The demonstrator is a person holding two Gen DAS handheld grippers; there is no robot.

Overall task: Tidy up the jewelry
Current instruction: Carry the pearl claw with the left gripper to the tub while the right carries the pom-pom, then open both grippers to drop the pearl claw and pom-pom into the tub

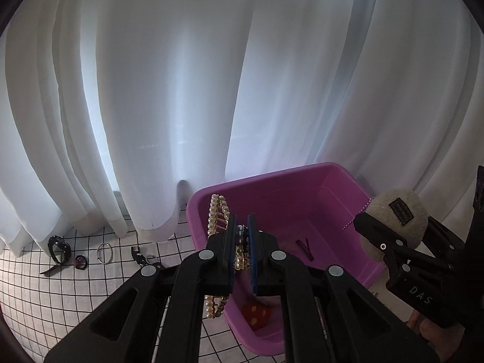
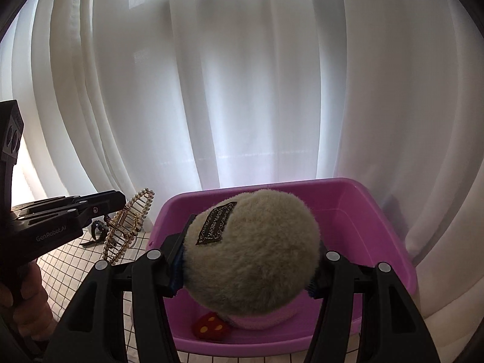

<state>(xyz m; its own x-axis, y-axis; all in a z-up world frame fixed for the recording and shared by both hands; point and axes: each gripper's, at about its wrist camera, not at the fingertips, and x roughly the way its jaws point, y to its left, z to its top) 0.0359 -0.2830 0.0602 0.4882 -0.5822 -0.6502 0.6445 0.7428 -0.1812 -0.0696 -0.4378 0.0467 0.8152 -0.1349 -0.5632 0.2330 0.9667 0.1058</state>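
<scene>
White curtain (image 1: 211, 75) behind, plush item (image 2: 251, 251) hiding pink bin (image 2: 378, 211) floor

Legible markings:
- "DAS": pale letters on the black body of the right gripper (image 1: 367, 227), left wrist view.
- "GenRobot.AI": pale lettering along the black body of the left gripper (image 2: 119, 202), right wrist view.
- Black label (image 2: 216, 223) on the fluffy beige pouf (image 2: 257, 257): ornate script, unreadable.

Ahead of the left fingers (image 1: 225, 243), the purple bin (image 1: 348, 181) lies open from above, with bare floor between a small clip (image 1: 305, 246) and a red piece (image 1: 256, 314). Right of them, the fluffy pom-pom (image 2: 254, 251) hangs over the bin. The curtain (image 1: 211, 90) closes off everything beyond.
</scene>
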